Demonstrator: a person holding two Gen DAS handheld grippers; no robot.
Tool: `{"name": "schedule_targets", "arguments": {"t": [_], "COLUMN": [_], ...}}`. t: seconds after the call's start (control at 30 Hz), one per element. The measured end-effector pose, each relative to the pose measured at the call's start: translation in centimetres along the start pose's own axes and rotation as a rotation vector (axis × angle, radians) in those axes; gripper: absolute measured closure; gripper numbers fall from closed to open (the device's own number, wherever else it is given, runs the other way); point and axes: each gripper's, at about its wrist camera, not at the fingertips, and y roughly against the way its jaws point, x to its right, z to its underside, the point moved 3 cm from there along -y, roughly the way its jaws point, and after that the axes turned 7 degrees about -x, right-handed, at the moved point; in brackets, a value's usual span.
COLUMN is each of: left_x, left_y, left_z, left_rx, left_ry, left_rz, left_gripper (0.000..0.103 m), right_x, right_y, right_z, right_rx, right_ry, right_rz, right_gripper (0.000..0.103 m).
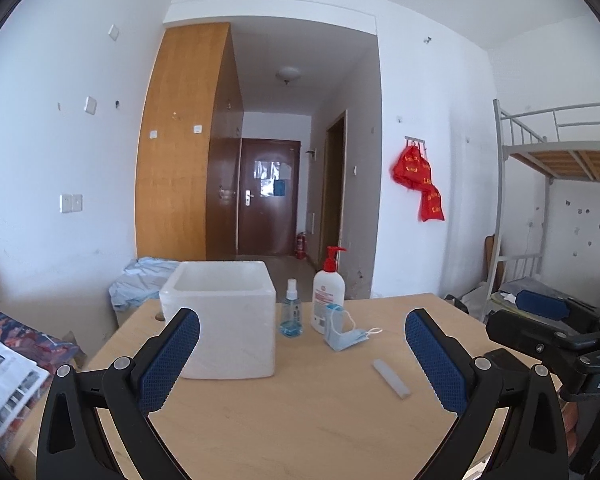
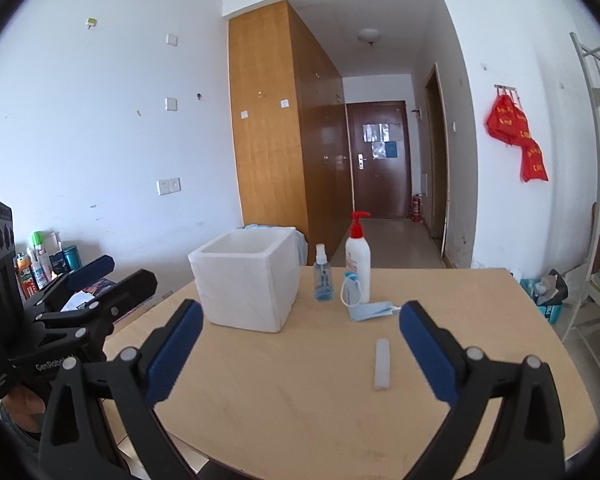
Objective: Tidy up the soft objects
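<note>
1. Blue and floppy, the face mask (image 2: 370, 310) lies on the desk (image 2: 300, 420) at about 1 o'clock, touching the lotion bottle (image 2: 358, 258) and well apart from both grippers.
2. Both the left gripper (image 1: 302, 354) and right gripper (image 2: 300, 346) are spread wide with nothing in them.
3. I think the mask goes first: pinch its folded middle, not the thin ear loops.
4. Lift slowly so the spray bottle (image 2: 323, 280) stays up, then drop it in the white foam box (image 2: 246, 280) at 11 o'clock.

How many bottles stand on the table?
2. The small spray bottle stands right of the white foam box; the red-pump bottle stands right of it. Others may hide behind the box.
</note>
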Motion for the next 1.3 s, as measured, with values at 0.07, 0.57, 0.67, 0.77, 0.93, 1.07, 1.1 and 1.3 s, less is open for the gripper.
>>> {"name": "schedule_targets", "arguments": {"t": [0.07,0.57,0.67,0.77,0.93,1.07,1.1,1.3], "left_x": [0.4,2.8,3.1,3.3,3.4,3.8,3.8,4.0], "left_y": [-0.1,-3.5,-4.2,-5.0,-6.3,-7.5,-7.9,-9.8], "left_z": [0.7,4.6,4.3,4.2,4.0,3.8,3.7,3.2], "left_rx": [0.007,-0.04,-0.044,-0.057,-0.085,-0.102,-0.106,-0.136], "left_ry": [-0.002,-0.031,-0.043,-0.052,-0.058,-0.073,-0.078,-0.088], "left_rz": [0.01,0.068,0.071,0.074,0.092,0.098,0.097,0.118], "left_gripper": [0.0,0.0,0.0,0.0,0.0,0.0,0.0,0.0], "right_x": [0.3,3.0,3.6,4.3,5.4,6.2,6.4,7.5], "right_y": [0.2,-1.0,-1.3,-1.6,-2.6,-3.5,-3.6,-4.8], "right_z": [0.5,5.0,5.1,5.0,5.0,5.0,5.0,4.9], "right_rx": [0.003,-0.065,-0.082,-0.091,-0.118,-0.141,-0.145,-0.169], "right_ry": [-0.003,-0.061,-0.068,-0.074,-0.09,-0.103,-0.106,-0.117], "right_rz": [0.008,0.085,0.097,0.103,0.118,0.131,0.13,0.142], "right_gripper": [0.003,0.003,0.003,0.003,0.003,0.003,0.003,0.003]}}
